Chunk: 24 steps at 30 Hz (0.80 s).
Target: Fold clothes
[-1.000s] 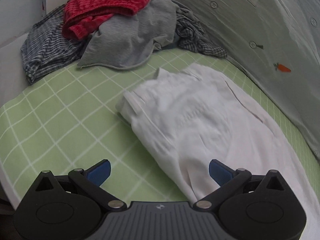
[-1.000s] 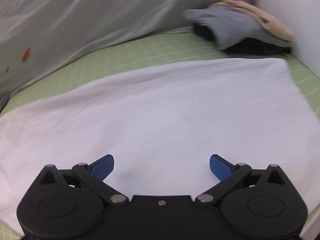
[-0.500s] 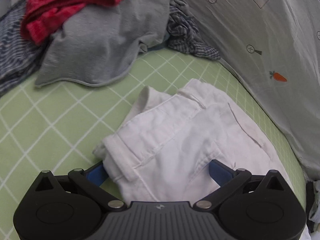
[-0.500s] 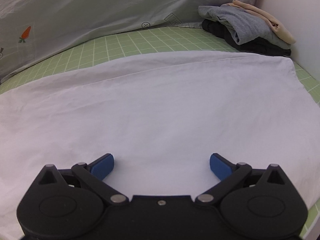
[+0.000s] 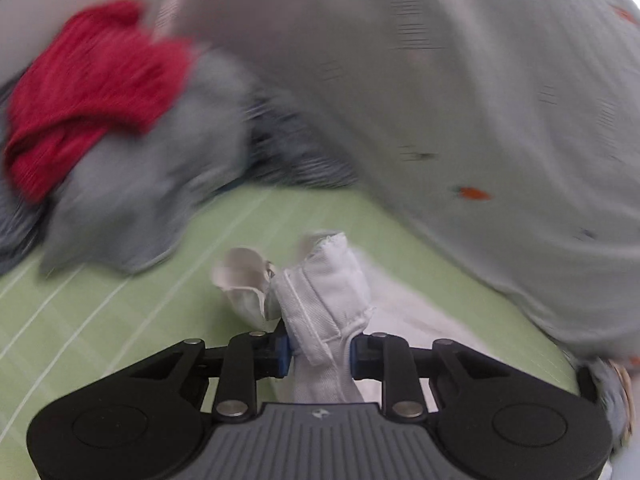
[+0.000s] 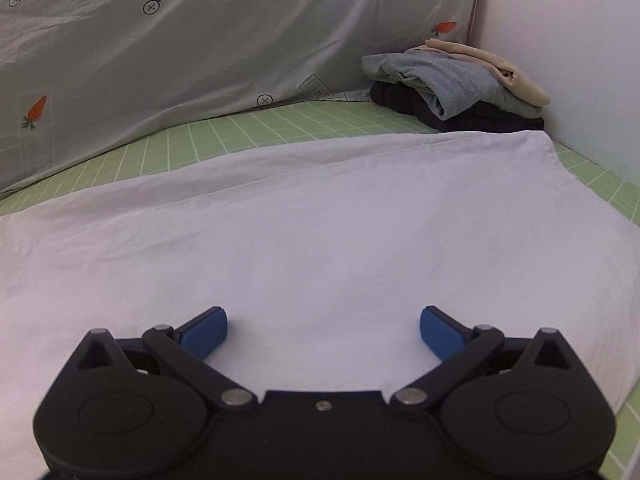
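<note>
White trousers (image 5: 324, 296) lie on a green checked sheet (image 5: 120, 304). In the left wrist view, my left gripper (image 5: 319, 350) is closing, and its blue pads squeeze the bunched waistband, which is lifted off the sheet. The rest of the garment trails down to the right. In the right wrist view, the same white trousers (image 6: 320, 220) spread flat and wide across the sheet. My right gripper (image 6: 323, 330) hovers just over that cloth with its jaws wide open and nothing pinched between them.
A loose heap of a red garment (image 5: 92, 92), a grey one (image 5: 152, 184) and checked cloth lies at the back left. A folded stack (image 6: 452, 88) of grey, black and beige clothes sits in the far right corner by a white wall. A grey carrot-print sheet (image 6: 200, 40) hangs behind.
My left gripper has gone from wide open around the waistband to clamped on it and has lifted it. The right gripper has drifted sideways over the trousers and stays open.
</note>
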Available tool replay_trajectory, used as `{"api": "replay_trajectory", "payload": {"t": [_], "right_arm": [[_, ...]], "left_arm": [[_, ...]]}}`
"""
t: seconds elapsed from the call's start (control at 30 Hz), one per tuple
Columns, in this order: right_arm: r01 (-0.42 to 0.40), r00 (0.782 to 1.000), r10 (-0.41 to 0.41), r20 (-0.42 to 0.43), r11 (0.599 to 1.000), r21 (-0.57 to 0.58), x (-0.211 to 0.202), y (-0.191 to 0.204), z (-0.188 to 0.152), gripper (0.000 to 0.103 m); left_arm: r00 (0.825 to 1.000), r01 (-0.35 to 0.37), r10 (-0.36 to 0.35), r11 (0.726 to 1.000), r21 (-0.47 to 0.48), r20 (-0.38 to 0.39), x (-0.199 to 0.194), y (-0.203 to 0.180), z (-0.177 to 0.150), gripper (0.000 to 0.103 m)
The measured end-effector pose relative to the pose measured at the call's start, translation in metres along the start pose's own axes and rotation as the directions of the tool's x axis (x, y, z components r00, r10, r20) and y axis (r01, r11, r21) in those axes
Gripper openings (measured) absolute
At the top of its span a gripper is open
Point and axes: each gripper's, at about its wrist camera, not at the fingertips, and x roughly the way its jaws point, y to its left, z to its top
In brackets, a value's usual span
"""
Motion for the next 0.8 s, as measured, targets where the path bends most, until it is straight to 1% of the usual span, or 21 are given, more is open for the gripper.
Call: {"api": "replay_trajectory", "payload": {"t": [0.07, 0.13, 0.2, 0.27, 0.3, 0.33, 0.37, 0.4, 0.43, 0.47, 0.5, 0.53, 0.57, 0.6, 0.63, 0.7, 0.77, 0.8], "right_arm": [[-0.001, 1.0, 0.001, 0.0, 1.0, 0.0, 0.001, 0.0, -0.001, 0.103], [-0.003, 1.0, 0.003, 0.0, 1.0, 0.0, 0.001, 0.0, -0.001, 0.103], [-0.004, 1.0, 0.004, 0.0, 1.0, 0.0, 0.001, 0.0, -0.001, 0.103], [-0.006, 1.0, 0.006, 0.0, 1.0, -0.001, 0.002, 0.0, -0.001, 0.103], [-0.008, 1.0, 0.008, 0.0, 1.0, -0.002, 0.002, 0.0, 0.0, 0.103], [-0.009, 1.0, 0.009, 0.0, 1.0, -0.002, 0.002, -0.001, 0.0, 0.103], [-0.011, 1.0, 0.011, 0.0, 1.0, -0.003, 0.002, -0.001, 0.0, 0.103], [-0.013, 1.0, 0.013, 0.0, 1.0, -0.005, 0.002, -0.001, 0.0, 0.103], [-0.015, 1.0, 0.015, 0.0, 1.0, -0.006, 0.002, -0.001, 0.0, 0.103], [-0.019, 1.0, 0.019, -0.001, 1.0, -0.008, 0.002, -0.001, 0.0, 0.103], [-0.024, 1.0, 0.024, -0.003, 1.0, -0.018, 0.002, -0.002, 0.001, 0.103], [-0.038, 0.999, 0.038, -0.005, 0.999, -0.035, 0.003, -0.002, 0.002, 0.103], [-0.055, 0.998, 0.054, -0.02, 0.997, -0.049, 0.004, -0.004, 0.005, 0.103], [-0.073, 0.997, 0.07, -0.038, 0.995, -0.062, 0.006, -0.005, 0.008, 0.103], [-0.09, 0.995, 0.086, -0.055, 0.993, -0.074, 0.008, -0.007, 0.011, 0.103], [-0.114, 0.989, 0.104, -0.107, 0.989, -0.09, 0.011, -0.008, 0.019, 0.103], [-0.143, 0.981, 0.126, -0.149, 0.984, -0.105, 0.013, -0.006, 0.025, 0.103], [-0.168, 0.975, 0.148, -0.169, 0.98, -0.111, 0.013, -0.004, 0.027, 0.103]], "left_arm": [[0.998, 0.059, -0.06, 0.995, 0.086, 0.01, -0.007, -0.033, -0.001, 0.027], [0.991, 0.134, -0.134, 0.977, 0.165, -0.008, -0.01, -0.066, -0.009, 0.026], [0.977, 0.212, -0.206, 0.948, 0.236, -0.048, -0.01, -0.096, -0.019, 0.026], [0.961, 0.275, -0.249, 0.91, 0.31, -0.12, -0.003, -0.126, -0.038, 0.026], [0.952, 0.299, -0.254, 0.892, 0.339, -0.17, 0.005, -0.138, -0.05, 0.026], [0.942, 0.316, -0.246, 0.878, 0.359, -0.227, 0.016, -0.149, -0.064, 0.028], [0.928, 0.331, -0.229, 0.868, 0.371, -0.294, 0.028, -0.158, -0.078, 0.03], [0.91, 0.344, -0.205, 0.858, 0.381, -0.361, 0.04, -0.166, -0.092, 0.038], [0.886, 0.353, -0.17, 0.851, 0.39, -0.431, 0.052, -0.172, -0.108, 0.045], [0.864, 0.36, -0.139, 0.842, 0.401, -0.484, 0.063, -0.178, -0.122, 0.047], [0.859, 0.362, -0.119, 0.828, 0.428, -0.498, 0.065, -0.183, -0.132, 0.052], [0.866, 0.362, -0.104, 0.807, 0.468, -0.49, 0.063, -0.188, -0.138, 0.059], [0.87, 0.365, -0.096, 0.786, 0.499, -0.484, 0.06, -0.193, -0.141, 0.064], [0.87, 0.374, -0.104, 0.776, 0.508, -0.482, 0.057, -0.197, -0.138, 0.075], [0.873, 0.378, -0.121, 0.778, 0.501, -0.472, 0.056, -0.197, -0.131, 0.081], [0.89, 0.362, -0.143, 0.799, 0.479, -0.433, 0.048, -0.193, -0.118, 0.083], [0.913, 0.318, -0.136, 0.829, 0.461, -0.385, 0.037, -0.186, -0.103, 0.084], [0.928, 0.283, -0.124, 0.847, 0.449, -0.352, 0.033, -0.181, -0.094, 0.087]]}}
